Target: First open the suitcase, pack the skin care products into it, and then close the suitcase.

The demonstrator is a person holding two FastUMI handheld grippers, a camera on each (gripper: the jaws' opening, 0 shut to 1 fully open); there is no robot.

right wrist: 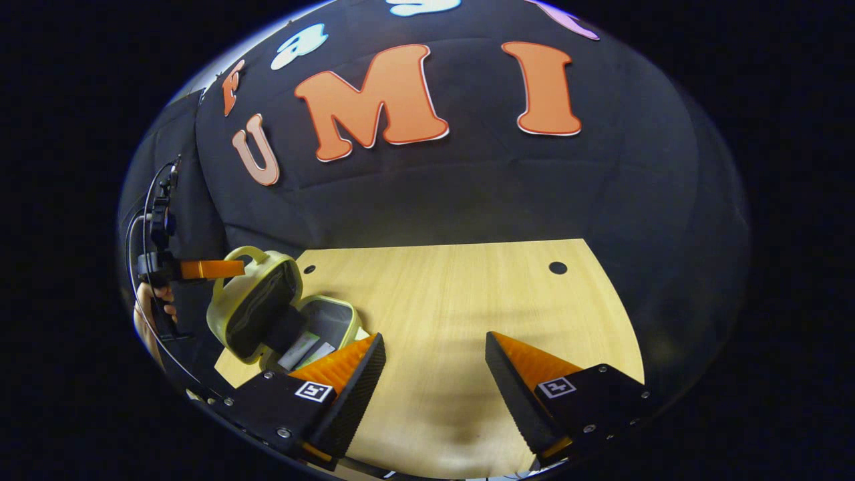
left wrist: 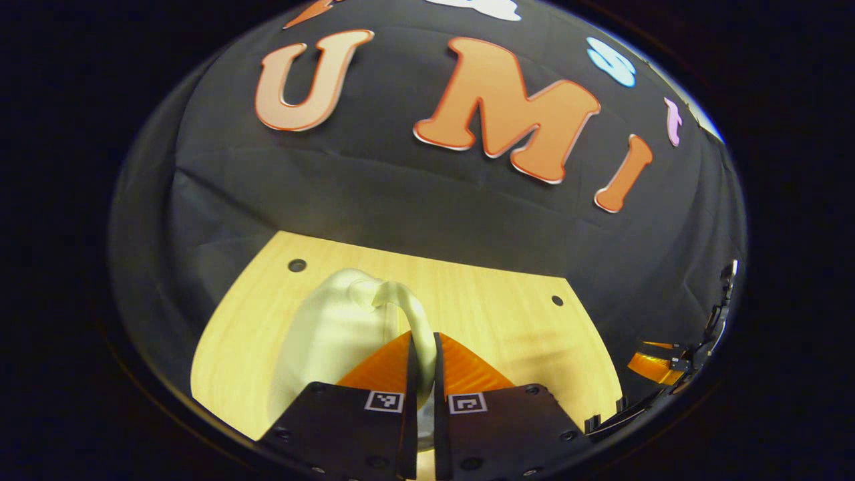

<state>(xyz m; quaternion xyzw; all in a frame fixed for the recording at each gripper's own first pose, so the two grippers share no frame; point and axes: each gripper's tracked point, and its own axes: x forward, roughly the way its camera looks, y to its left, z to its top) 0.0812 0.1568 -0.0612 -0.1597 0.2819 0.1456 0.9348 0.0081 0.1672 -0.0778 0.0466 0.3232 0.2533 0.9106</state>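
A small pale yellow-green suitcase (right wrist: 254, 300) stands open at the table's left, its lid tilted up over the base (right wrist: 334, 314). Flat pale skin care products (right wrist: 306, 349) lie inside the base. My left gripper (left wrist: 422, 347) is shut on the lid's curved handle (left wrist: 407, 300), which runs between its fingers, with the lid's outer shell (left wrist: 320, 334) just beyond. In the right gripper view the left gripper (right wrist: 204, 269) sits at the top of the lid. My right gripper (right wrist: 434, 364) hangs open over bare table to the right of the suitcase, nothing between its fingers.
The light wooden table (right wrist: 454, 294) has small round holes (right wrist: 558, 268) near its back edge, which meets the black cloth wall. A hand (right wrist: 150, 314) holds the left gripper, with a cable looping by it. The right gripper (left wrist: 658, 364) shows at the far right edge.
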